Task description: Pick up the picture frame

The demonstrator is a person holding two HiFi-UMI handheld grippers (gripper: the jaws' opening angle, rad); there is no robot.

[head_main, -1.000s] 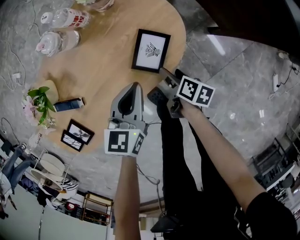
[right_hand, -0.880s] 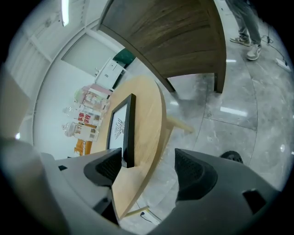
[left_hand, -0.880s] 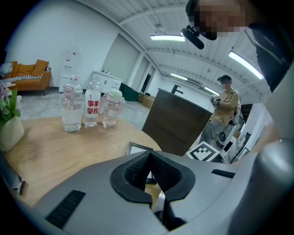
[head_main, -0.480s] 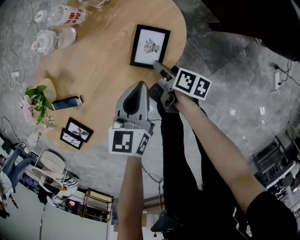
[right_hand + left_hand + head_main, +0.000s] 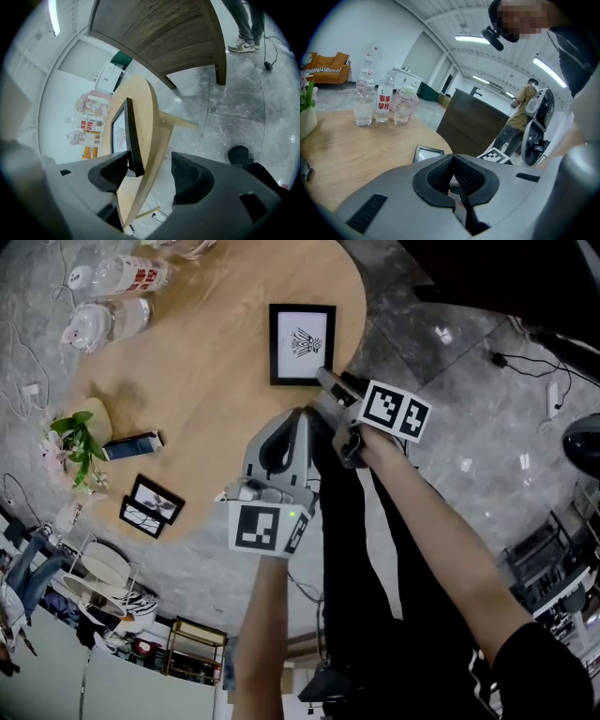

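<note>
Frame (image 5: 302, 343) lies flat on the counter (image 5: 206, 381), face up, black border, white sheet with a dark drawing, close to the counter's rounded edge. In the right gripper view the frame (image 5: 127, 133) is seen edge-on, its near corner reaching into the gap of the fingers.

Right gripper (image 5: 328, 388) is at the frame's near corner, by the counter edge. Its fingers stand wide (image 5: 152, 164) - the frame corner and the counter (image 5: 145, 117) edge both sit between them. The corner is close against one finger; contact can't be told. Not clamped.

Left gripper (image 5: 298, 416) is over the counter edge, just beside the right gripper and a little short of the frame. Its fingers are pressed together (image 5: 452, 161), holding nothing. The frame (image 5: 427, 153) shows just beyond its tip, flat on the counter (image 5: 347, 150).

Farther out - bottles (image 5: 131, 277) stand at the far end of the counter, well apart from the frame; in the left gripper view the bottles (image 5: 377, 101) are clear plastic, upright. A potted plant (image 5: 80, 432) sits at the counter's left edge, with a dark blue box (image 5: 136, 446) lying just beside it. Two small frames (image 5: 155, 507) lie together nearer the person, by the counter's rim. Grey marbled floor (image 5: 469, 427) all round.
</note>
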